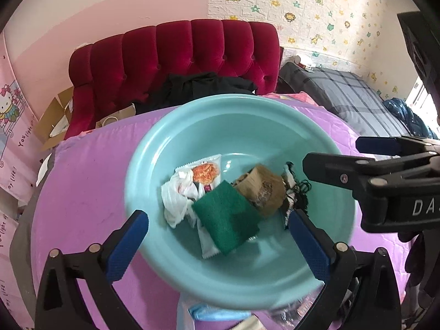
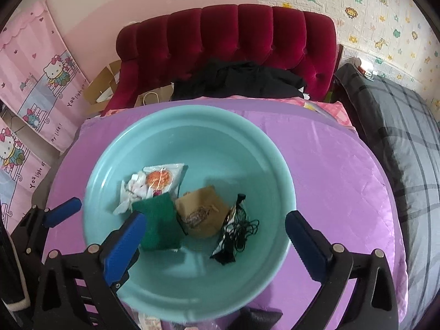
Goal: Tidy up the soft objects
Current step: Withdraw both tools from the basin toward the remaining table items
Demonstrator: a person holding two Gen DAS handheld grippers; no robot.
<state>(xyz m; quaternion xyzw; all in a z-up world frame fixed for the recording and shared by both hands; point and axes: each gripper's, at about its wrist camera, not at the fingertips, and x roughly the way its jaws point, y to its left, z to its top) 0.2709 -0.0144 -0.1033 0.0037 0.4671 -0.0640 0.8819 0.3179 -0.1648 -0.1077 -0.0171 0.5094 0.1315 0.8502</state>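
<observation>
A teal basin [image 1: 154, 137] [image 2: 110, 148] sits on a purple quilt [image 1: 90, 192]. Inside it lie a green scouring cloth [image 1: 225, 220] [image 2: 159, 220], a brown pouch [image 1: 264, 189] [image 2: 203, 211], a white plastic bag [image 1: 176, 198] [image 2: 132, 192], a snack packet [image 1: 206, 172] [image 2: 162, 178] and a black stringy bundle [image 1: 297, 189] [image 2: 236, 233]. My left gripper [image 1: 217, 216] hangs open above the green cloth, holding nothing. My right gripper [image 2: 216, 217] is open over the pouch and bundle, also with nothing in it. It reaches in from the right in the left wrist view.
A red velvet armchair [image 2: 236, 35] with a black garment [image 2: 239, 79] stands behind the quilt. A bed with a grey plaid cover [image 2: 407, 137] runs along the right. Cardboard and a paper bag [image 1: 112, 121] lie at the back left. A light blue item [image 1: 214, 313] lies by the basin's near rim.
</observation>
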